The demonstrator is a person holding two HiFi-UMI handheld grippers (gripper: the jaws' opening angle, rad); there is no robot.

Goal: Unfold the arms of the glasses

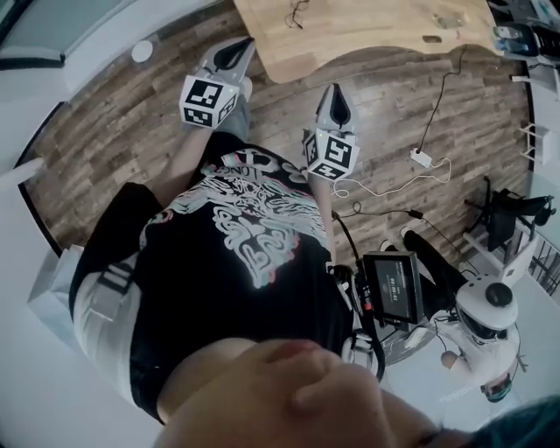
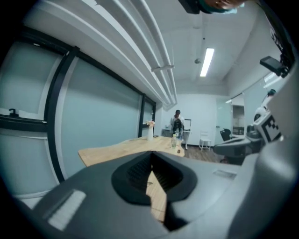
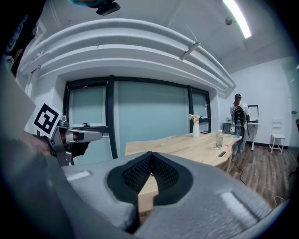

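A small dark pair of glasses (image 1: 297, 13) lies near the front edge of the light wooden table (image 1: 376, 35); its arms are too small to make out. Both grippers are held in the air over the wood floor, short of the table and pointing at it. My left gripper (image 1: 242, 45) is shut with nothing in it, and the left gripper view shows its jaws (image 2: 150, 154) meeting at the tips. My right gripper (image 1: 333, 89) is also shut and empty (image 3: 150, 154). A tiny dark speck on the tabletop (image 3: 150, 174) may be the glasses.
A clear bottle (image 3: 218, 139) and a white vase with flowers (image 3: 195, 127) stand further along the table. A person (image 3: 239, 116) stands at its far end. A white power strip (image 1: 421, 157) with cords lies on the floor at the right, near a screen device (image 1: 391, 287).
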